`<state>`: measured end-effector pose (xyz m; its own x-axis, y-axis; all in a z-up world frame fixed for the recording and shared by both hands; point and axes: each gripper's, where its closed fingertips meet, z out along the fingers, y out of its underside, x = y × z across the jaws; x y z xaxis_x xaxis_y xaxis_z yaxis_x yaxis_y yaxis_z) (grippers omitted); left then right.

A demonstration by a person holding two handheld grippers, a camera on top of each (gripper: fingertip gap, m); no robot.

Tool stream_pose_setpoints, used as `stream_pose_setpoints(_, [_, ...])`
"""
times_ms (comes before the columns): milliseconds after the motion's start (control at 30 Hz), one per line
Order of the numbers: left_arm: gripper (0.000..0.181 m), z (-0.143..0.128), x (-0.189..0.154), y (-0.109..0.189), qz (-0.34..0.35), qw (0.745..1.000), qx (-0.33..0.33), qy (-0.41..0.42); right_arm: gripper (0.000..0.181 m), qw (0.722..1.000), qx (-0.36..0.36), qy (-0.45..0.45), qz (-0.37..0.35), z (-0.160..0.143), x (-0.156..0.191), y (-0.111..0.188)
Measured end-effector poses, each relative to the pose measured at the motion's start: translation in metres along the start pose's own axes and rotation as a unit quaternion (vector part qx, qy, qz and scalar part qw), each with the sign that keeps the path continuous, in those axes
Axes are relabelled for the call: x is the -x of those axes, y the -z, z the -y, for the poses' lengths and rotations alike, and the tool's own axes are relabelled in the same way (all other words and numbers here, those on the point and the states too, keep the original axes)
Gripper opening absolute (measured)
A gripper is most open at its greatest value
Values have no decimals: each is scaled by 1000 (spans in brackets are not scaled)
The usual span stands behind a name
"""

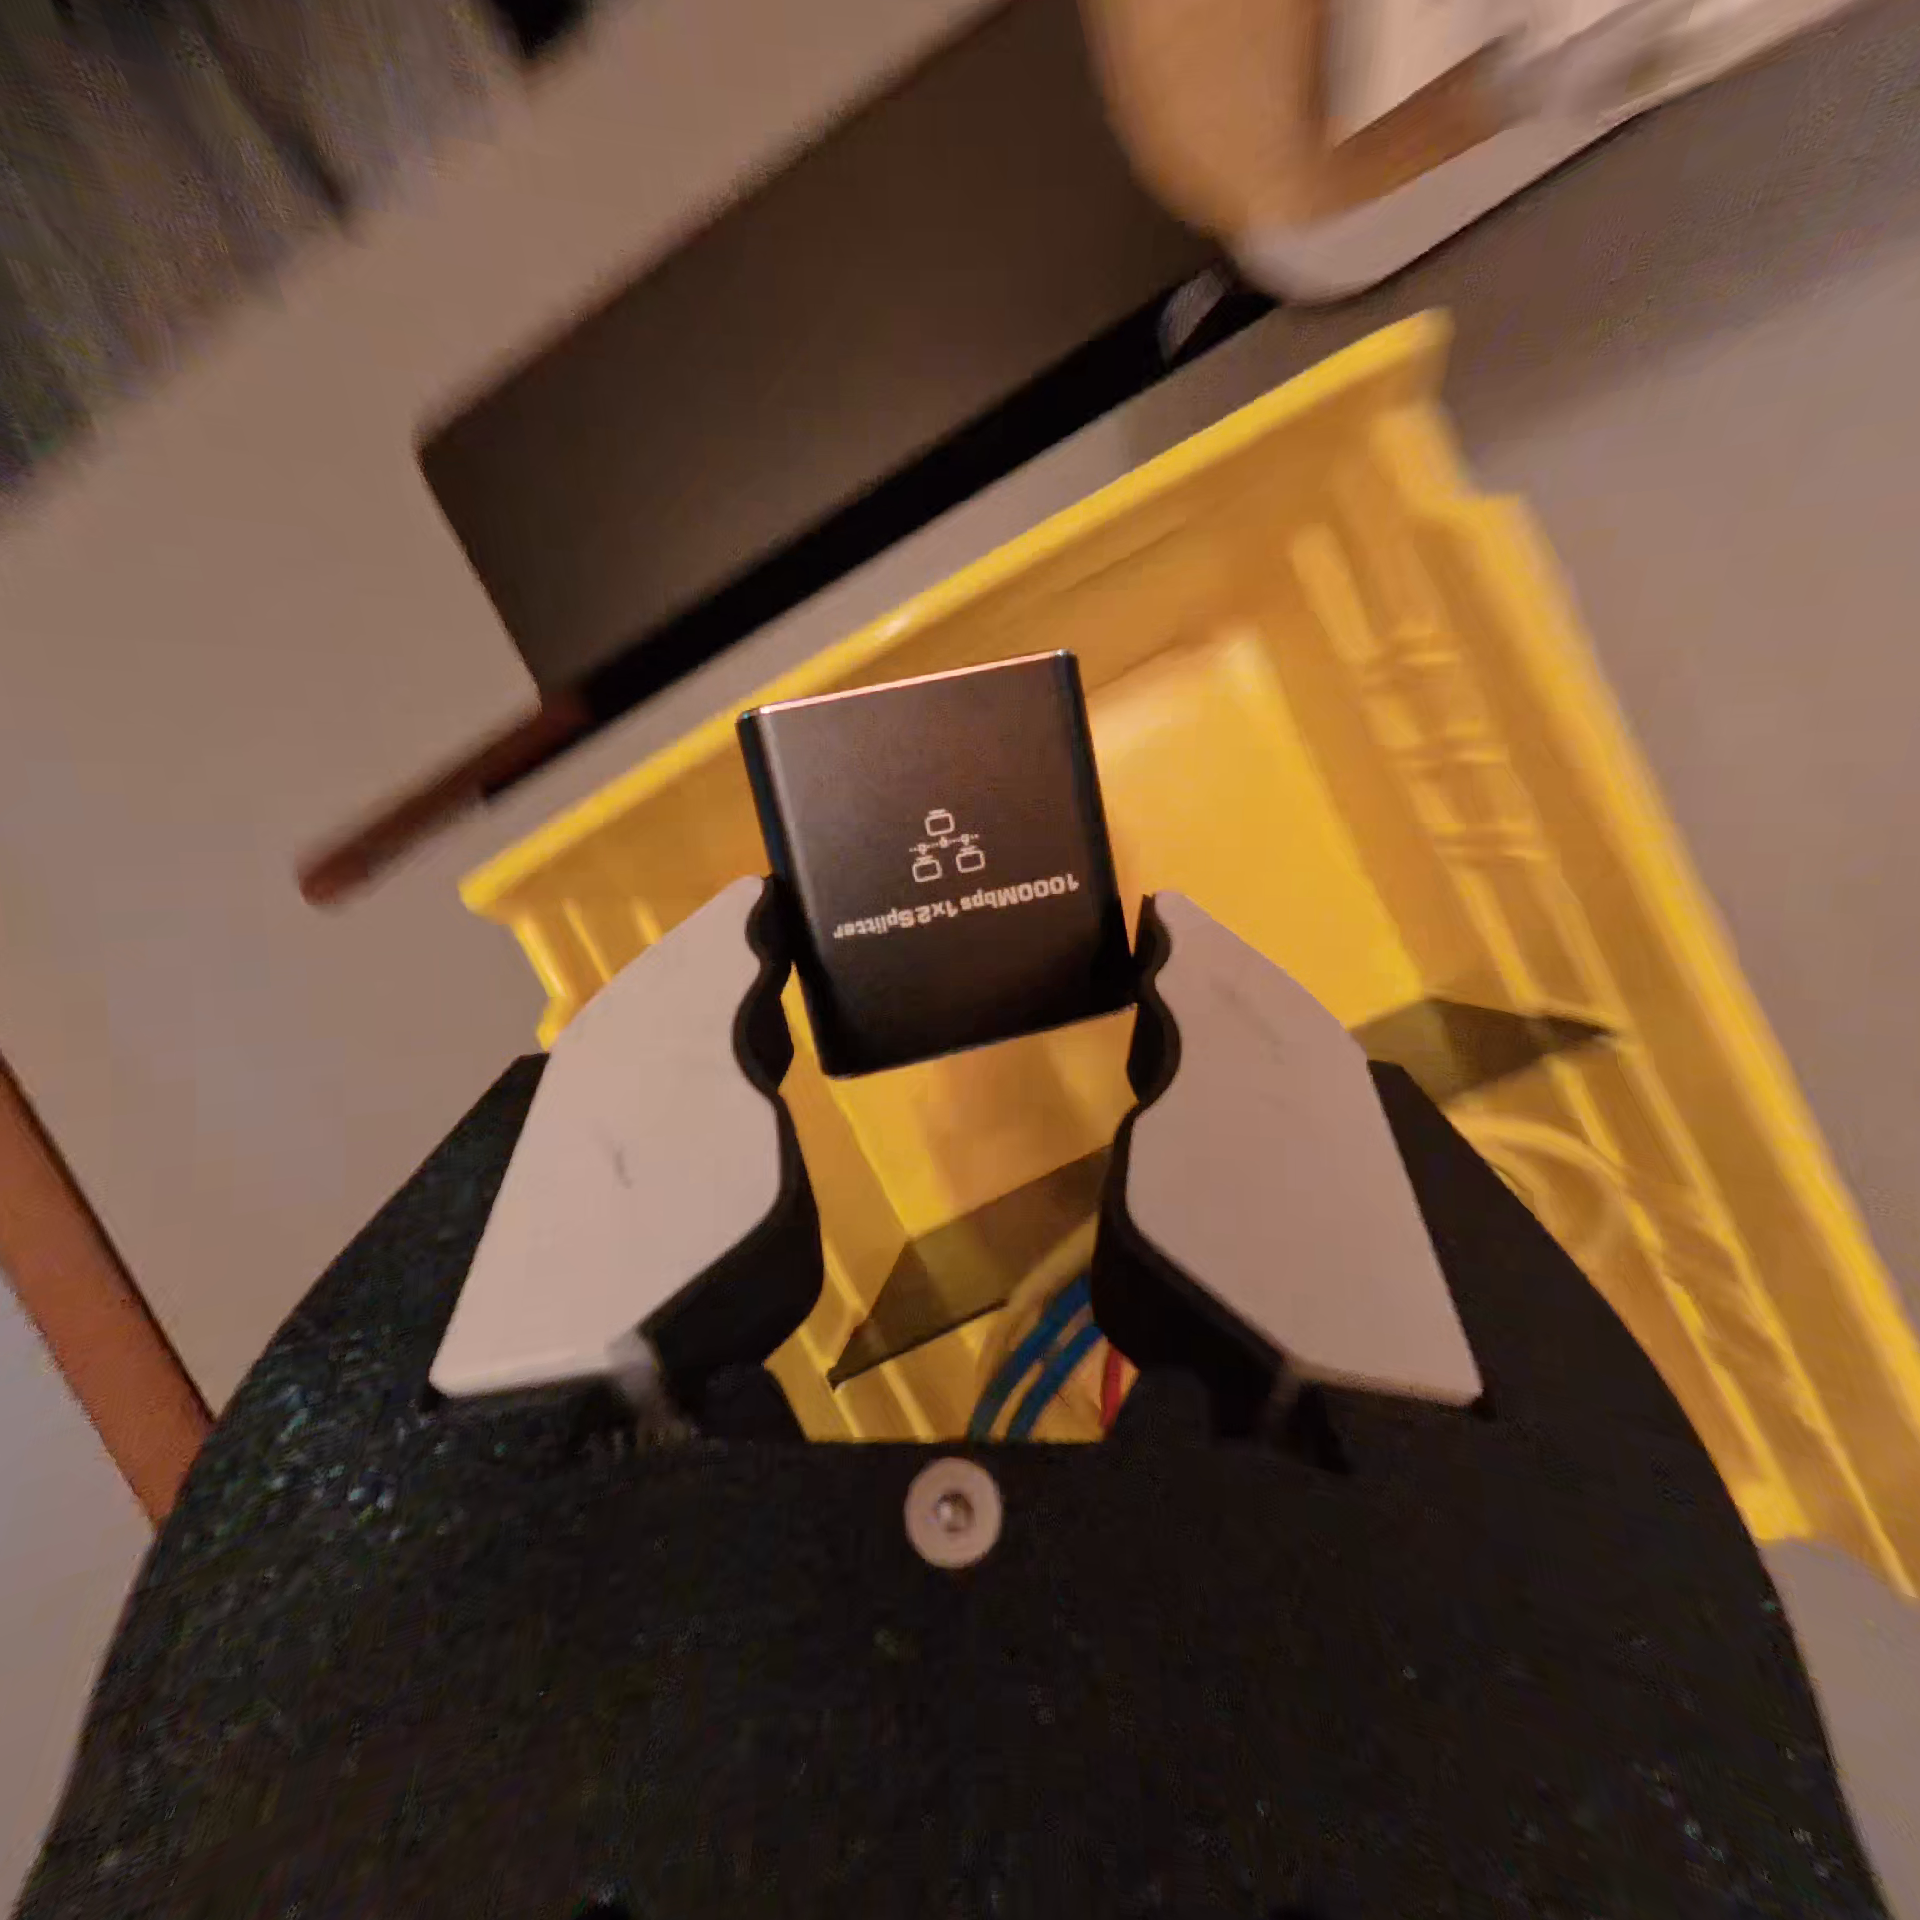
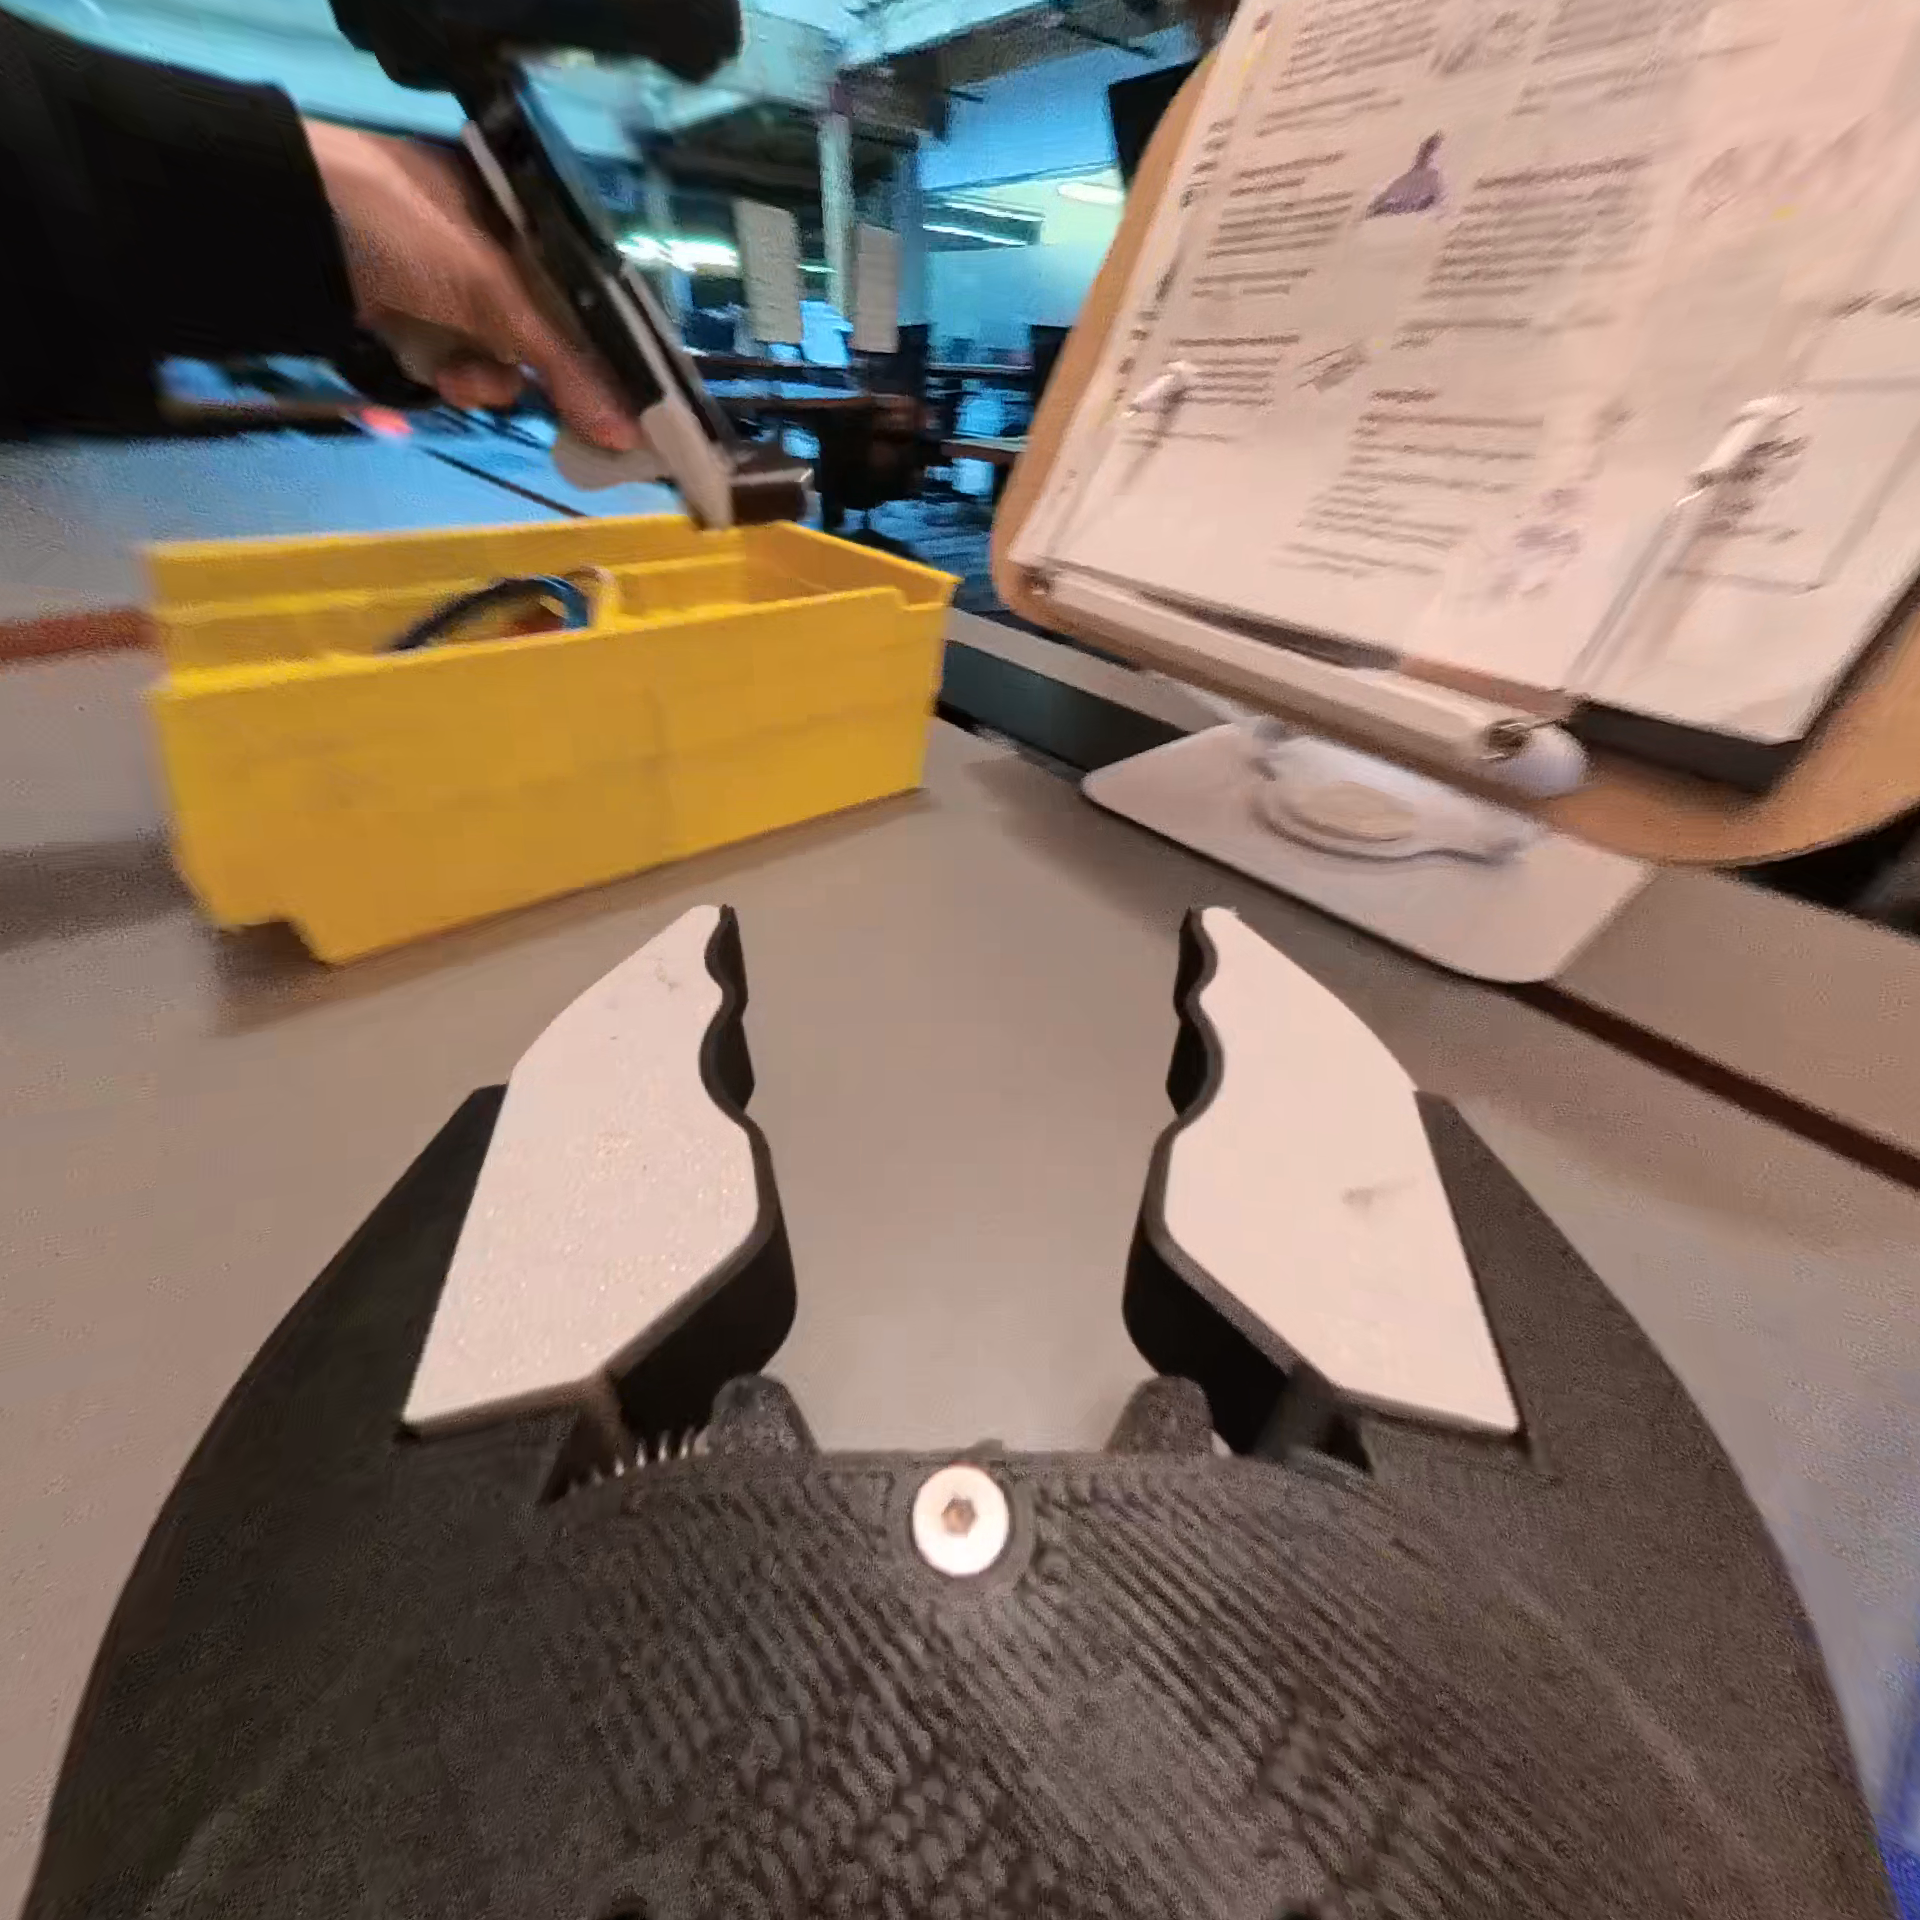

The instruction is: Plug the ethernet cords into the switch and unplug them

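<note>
My left gripper (image 1: pixel 951 914) is shut on a small black metal switch (image 1: pixel 925 852) and holds it in the air above a yellow bin (image 1: pixel 1351 831). Coiled blue and yellow cords (image 1: pixel 1039 1351) lie in the bin's near compartment, partly hidden by my fingers. In the right wrist view the left gripper (image 2: pixel 727 499) hangs over the far right end of the yellow bin (image 2: pixel 520 748), with the switch (image 2: pixel 769 488) in it, and dark cords (image 2: pixel 499 608) show in the bin's left compartment. My right gripper (image 2: pixel 961 925) is open and empty, low over the grey table.
A document stand (image 2: pixel 1351 821) with a clipboard of papers (image 2: pixel 1507 364) rises at the right of the table (image 2: pixel 935 1039). A dark flat slab (image 1: pixel 779 416) lies beyond the bin in the left wrist view. A person's hand (image 2: pixel 457 301) holds the left gripper.
</note>
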<state>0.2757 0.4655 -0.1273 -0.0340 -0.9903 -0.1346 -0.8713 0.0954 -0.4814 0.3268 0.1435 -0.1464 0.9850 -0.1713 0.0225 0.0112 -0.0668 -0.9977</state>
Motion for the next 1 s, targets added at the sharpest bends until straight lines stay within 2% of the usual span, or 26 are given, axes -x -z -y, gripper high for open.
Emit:
stream_pose_setpoints(33, [63, 12, -20, 20, -12, 998, -48, -46, 80, 999, -6, -32, 27, 3, 7, -1])
stream_pose_setpoints(133, [63, 27, -95, 64, -49, 971, -167, -166, 80, 988, -34, -125, 89, 19, 25, -1])
stream_pose_setpoints(233, [63, 23, -173, 81, -50, 927, -250, -275, 82, 968, -28, -187, 168, 29, 52, 1])
stream_pose_setpoints(333, [62, 15, -241, 76, -5, 875, -311, -371, 81, 939, -11, -236, 248, 31, 77, 6])
stream_pose_setpoints(400, [62, 9, -272, 63, 44, 836, -336, -432, 76, 928, 4, -256, 272, 25, 83, 9])
stream_pose_setpoints(467, [62, 4, -293, 47, 81, 804, -355, -471, 74, 926, 6, -264, 268, 18, 83, 10])
stream_pose_setpoints(533, [62, 0, -302, 35, 138, 766, -350, -520, 62, 928, 15, -266, 261, 9, 81, 10])
stream_pose_setpoints(567, [62, -1, -306, 31, 155, 757, -348, -531, 54, 929, 19, -263, 259, 4, 82, 11])
stream_pose_setpoints(633, [62, -7, -316, 25, 144, 759, -341, -535, 30, 923, 3, -252, 291, 7, 88, 17])
stream_pose_setpoints(733, [63, -5, -320, 36, 155, 750, -353, -537, 26, 926, 2, -212, 313, 14, 94, 25])
stream_pose_setpoints(800, [60, 1, -326, 58, 162, 737, -420, -505, 25, 915, -19, -243, 322, 31, 90, 29])
stream_pose_setpoints(867, [61, 4, -337, 93, 136, 710, -527, -446, 25, 861, -73, -319, 389, 57, 90, 45])
stream_pose_setpoints(900, [65, 1, -344, 105, 97, 708, -568, -408, 25, 837, -99, -348, 410, 67, 87, 51])
stream_pose_setpoints(967, [70, -3, -350, 114, 27, 713, -609, -346, 24, 807, -109, -405, 416, 72, 83, 51])
stream_pose_setpoints(1000, [73, -4, -348, 114, 14, 716, -618, -326, 25, 780, -99, -439, 434, 71, 84, 52])
